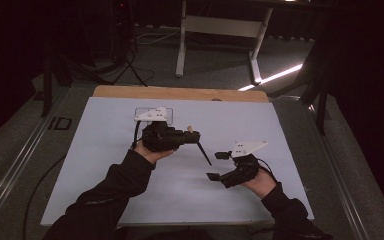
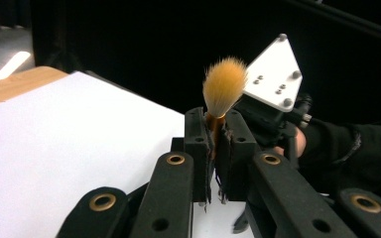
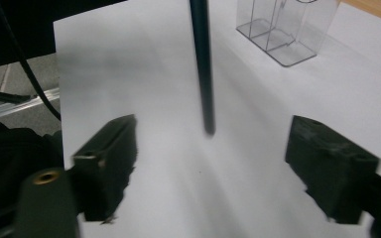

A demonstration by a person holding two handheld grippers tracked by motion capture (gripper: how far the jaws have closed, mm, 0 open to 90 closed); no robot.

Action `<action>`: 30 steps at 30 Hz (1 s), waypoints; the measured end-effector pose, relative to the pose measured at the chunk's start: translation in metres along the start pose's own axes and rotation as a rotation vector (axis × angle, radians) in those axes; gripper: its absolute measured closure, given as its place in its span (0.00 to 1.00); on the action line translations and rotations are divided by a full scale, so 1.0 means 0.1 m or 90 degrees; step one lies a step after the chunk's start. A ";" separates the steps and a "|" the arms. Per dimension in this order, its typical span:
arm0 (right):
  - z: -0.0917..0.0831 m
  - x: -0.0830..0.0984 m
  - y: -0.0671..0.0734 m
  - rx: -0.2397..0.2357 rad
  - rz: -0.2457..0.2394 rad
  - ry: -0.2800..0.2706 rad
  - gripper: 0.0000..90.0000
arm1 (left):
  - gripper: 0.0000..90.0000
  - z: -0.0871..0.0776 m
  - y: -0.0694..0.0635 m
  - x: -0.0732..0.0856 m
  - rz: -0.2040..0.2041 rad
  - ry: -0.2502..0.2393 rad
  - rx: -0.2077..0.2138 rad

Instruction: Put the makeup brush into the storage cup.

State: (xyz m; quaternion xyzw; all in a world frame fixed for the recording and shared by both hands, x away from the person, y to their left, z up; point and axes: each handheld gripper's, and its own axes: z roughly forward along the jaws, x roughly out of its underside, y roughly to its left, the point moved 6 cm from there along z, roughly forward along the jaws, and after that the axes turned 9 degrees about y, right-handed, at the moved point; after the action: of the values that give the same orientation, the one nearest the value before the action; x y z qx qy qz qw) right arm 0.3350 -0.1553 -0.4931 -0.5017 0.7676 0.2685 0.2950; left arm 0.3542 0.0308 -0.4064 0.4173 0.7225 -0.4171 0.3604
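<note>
A brush with a tan bristle head [image 2: 224, 87] and a thin black handle [image 1: 205, 154] is clamped near its head in my left gripper [image 2: 217, 144], which is shut on it above the white sheet. In the high view the left gripper [image 1: 192, 136] sits at table centre, with the handle slanting down and to the right. My right gripper [image 1: 218, 165] stands just right of the handle's tip, its jaws wide apart. The handle's end [image 3: 202, 64] hangs ahead of the right gripper [image 3: 211, 163], between the open jaws but apart from them.
A clear plastic holder with compartments [image 3: 285, 29] stands on the white sheet [image 1: 105, 165] at the back, behind the left hand [image 1: 152, 116]. A wooden board edge [image 1: 180, 93] borders the far side. A white table frame stands on the dark floor beyond.
</note>
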 end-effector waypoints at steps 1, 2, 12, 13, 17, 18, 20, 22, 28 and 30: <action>-0.01 0.00 0.00 0.001 -0.001 0.000 0.21 | 0.94 -0.02 0.00 -0.01 0.001 0.001 -0.008; -0.01 0.00 0.00 0.010 -0.001 -0.002 0.21 | 0.94 -0.04 0.00 -0.03 0.000 0.006 -0.010; -0.04 0.04 0.01 0.035 -0.015 -0.006 0.17 | 0.94 -0.29 0.04 -0.15 -0.005 0.012 -0.079; -0.06 0.04 0.01 0.040 -0.018 -0.011 0.17 | 0.94 -0.32 0.05 -0.16 -0.007 0.010 -0.091; -0.08 0.06 0.01 0.050 -0.021 -0.014 0.17 | 0.94 -0.43 0.06 -0.21 -0.007 0.010 -0.117; -0.08 0.07 0.02 0.053 -0.022 -0.014 0.17 | 0.94 -0.46 0.07 -0.22 -0.008 0.009 -0.131; -0.09 0.07 0.02 0.055 -0.022 -0.017 0.17 | 0.94 -0.53 0.09 -0.25 -0.012 0.007 -0.144; -0.09 0.07 0.03 0.061 -0.031 -0.016 0.17 | 0.94 -0.61 0.13 -0.28 -0.019 0.008 -0.164; -0.12 0.06 0.06 0.063 -0.036 -0.028 0.17 | 0.94 -0.82 0.21 -0.37 -0.027 0.010 -0.218; -0.14 0.05 0.07 0.057 -0.028 -0.047 0.16 | 0.94 -0.88 0.23 -0.41 -0.028 0.013 -0.237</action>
State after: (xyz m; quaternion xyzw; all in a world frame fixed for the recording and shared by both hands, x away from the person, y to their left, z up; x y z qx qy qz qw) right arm 0.3245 -0.1659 -0.4859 -0.4948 0.7560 0.2457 0.3511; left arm 0.3764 0.1048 -0.3429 0.3318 0.7998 -0.2794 0.4149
